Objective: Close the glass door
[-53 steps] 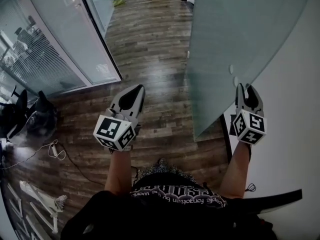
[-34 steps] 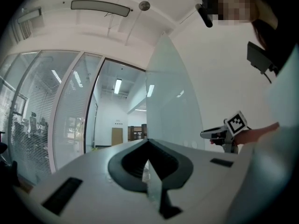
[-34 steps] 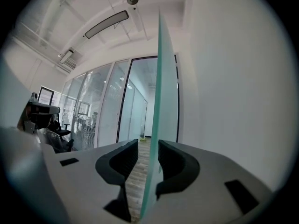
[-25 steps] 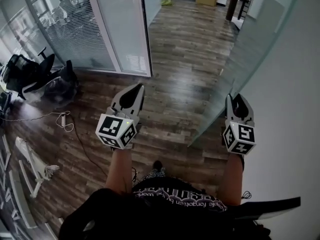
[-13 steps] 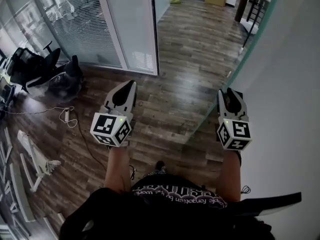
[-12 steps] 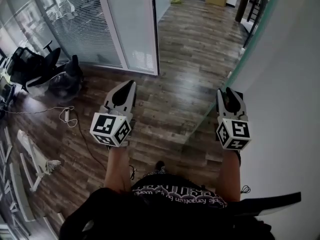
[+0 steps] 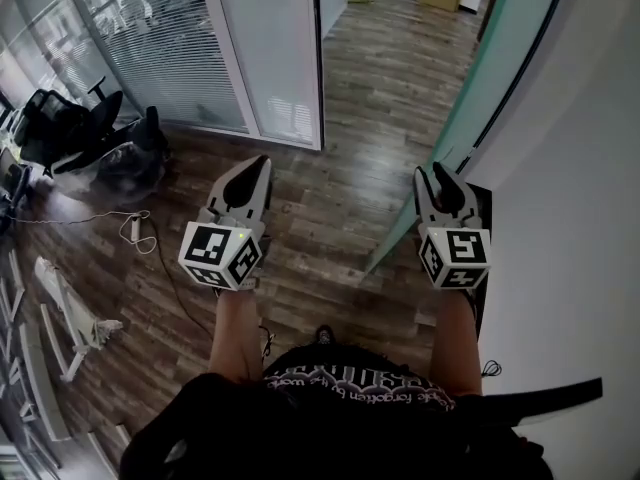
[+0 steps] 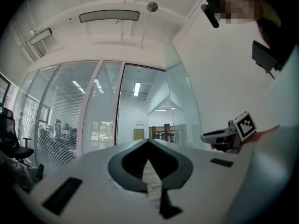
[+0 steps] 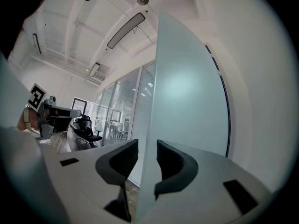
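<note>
Left gripper (image 7: 262, 160) hangs over the wood floor (image 7: 380, 98), jaws together, holding nothing. Right gripper (image 7: 430, 171) has its 2 jaws clamped on the near edge of the door (image 7: 490, 78), beside the right wall (image 7: 580, 168). The shirt (image 7: 350, 383) print is unreadable.

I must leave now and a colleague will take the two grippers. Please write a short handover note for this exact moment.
Left gripper: jaws together, nothing between them, held free over the wooden floor.
Right gripper: jaws closed on the free edge of the glass door.
Done: the door edge is gripped.
Left to do: the door does not look closed, since its edge stands out over the floor. Probably swing it to its frame, then let go.
</note>
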Tool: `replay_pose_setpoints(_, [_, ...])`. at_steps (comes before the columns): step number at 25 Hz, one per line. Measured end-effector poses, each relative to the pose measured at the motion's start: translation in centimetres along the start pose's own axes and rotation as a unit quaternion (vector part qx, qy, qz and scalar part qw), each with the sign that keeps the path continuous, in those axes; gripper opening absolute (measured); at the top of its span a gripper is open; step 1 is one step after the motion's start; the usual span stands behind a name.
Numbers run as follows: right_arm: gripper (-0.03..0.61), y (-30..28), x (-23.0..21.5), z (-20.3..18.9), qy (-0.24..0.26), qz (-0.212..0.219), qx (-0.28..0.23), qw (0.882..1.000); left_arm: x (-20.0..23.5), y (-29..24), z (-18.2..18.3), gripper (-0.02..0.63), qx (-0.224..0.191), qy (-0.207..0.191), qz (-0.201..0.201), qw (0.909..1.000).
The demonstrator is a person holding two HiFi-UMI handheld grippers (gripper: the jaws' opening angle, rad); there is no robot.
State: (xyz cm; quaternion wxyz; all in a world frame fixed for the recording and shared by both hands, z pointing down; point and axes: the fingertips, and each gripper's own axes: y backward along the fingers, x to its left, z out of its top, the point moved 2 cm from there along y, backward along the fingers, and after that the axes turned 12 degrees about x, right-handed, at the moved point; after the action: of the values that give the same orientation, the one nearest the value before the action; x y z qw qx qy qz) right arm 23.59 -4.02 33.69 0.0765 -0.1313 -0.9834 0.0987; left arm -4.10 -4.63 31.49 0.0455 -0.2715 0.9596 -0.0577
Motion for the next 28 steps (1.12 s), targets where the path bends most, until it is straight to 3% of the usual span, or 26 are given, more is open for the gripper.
replay_pose_setpoints(10, [0.12,-5.1,2.3,1.3,0.005,0.017,-0.009,1.0,4.2,-0.8,0.0,0.002,-0.003,-0.002,0.006,1.0])
replay_pose_setpoints(20, [0.12,-9.7,-1.6,-2.0,-0.002,-0.01,0.048,0.999,6.7,-2.3,-0.7,0.002,0.009,0.004,0.026,0.9996])
replay_pose_setpoints(28, [0.12,-16.5,-2.8,-3.2,-0.013,0.053,0.075,0.996,7.3,-4.9,-0.5,0.002,0.017,0.007,0.07,0.9974])
